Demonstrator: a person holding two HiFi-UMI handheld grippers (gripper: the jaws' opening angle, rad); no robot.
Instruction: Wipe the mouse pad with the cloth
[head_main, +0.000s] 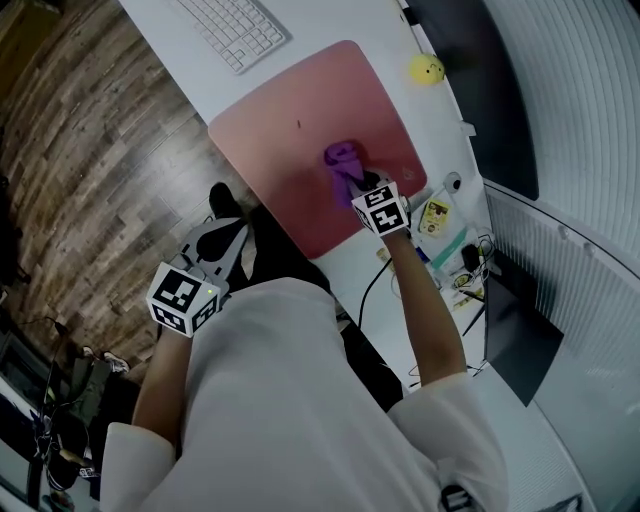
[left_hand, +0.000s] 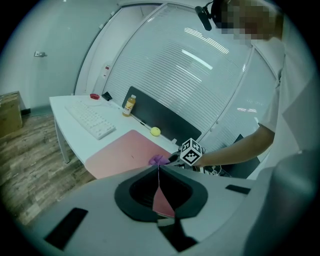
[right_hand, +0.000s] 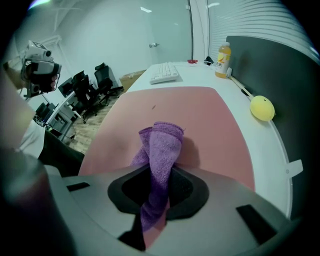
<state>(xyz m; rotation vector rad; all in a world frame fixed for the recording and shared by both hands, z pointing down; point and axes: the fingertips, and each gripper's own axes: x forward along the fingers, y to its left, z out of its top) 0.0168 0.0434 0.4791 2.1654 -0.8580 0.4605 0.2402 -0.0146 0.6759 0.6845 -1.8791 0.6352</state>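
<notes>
The right gripper (right_hand: 155, 200) squeezes its jaws tight on the purple cloth (right_hand: 161, 142), which rests on the pink mouse pad (right_hand: 200, 115) a bit toward 4 o'clock from its middle in the head view, while the left gripper (left_hand: 159, 192), at 7 o'clock from the pad, has its jaws shut together, empty.

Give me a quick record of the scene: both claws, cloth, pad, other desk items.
right claw: shut on the purple cloth, whose free end is bunched on the pad
left claw: shut, empty, held clear of the desk
mouse pad: pink, flat on the white desk
other items: keyboard, yellow ball, bottle, all off the pad
</notes>
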